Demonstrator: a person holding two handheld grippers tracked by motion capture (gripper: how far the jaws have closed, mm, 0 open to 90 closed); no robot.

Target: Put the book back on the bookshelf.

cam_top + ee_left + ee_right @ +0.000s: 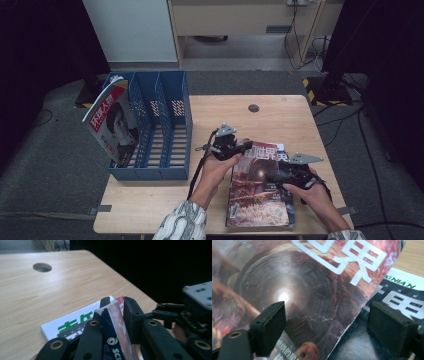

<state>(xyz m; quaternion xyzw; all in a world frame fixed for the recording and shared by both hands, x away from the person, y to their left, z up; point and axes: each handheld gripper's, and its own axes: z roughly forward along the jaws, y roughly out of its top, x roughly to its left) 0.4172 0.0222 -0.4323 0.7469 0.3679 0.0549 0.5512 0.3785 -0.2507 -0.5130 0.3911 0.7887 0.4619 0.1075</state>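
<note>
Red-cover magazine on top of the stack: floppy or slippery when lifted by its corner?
Probably floppy: the left gripper pinches only the top corner of the red-cover magazine, so the rest would likely sag. Likely slick too, since its cover glares brightly between the open jaws of the right gripper. It may slide on the white magazine beneath.

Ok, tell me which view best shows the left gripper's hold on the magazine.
The left gripper view: the left gripper clamps the red magazine by its spine. The high view shows it small; the right gripper view shows its cover.

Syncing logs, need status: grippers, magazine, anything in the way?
Left gripper shut on top magazine at its spine. Right gripper open over the cover. Second magazine underneath; blue file rack off left.
</note>
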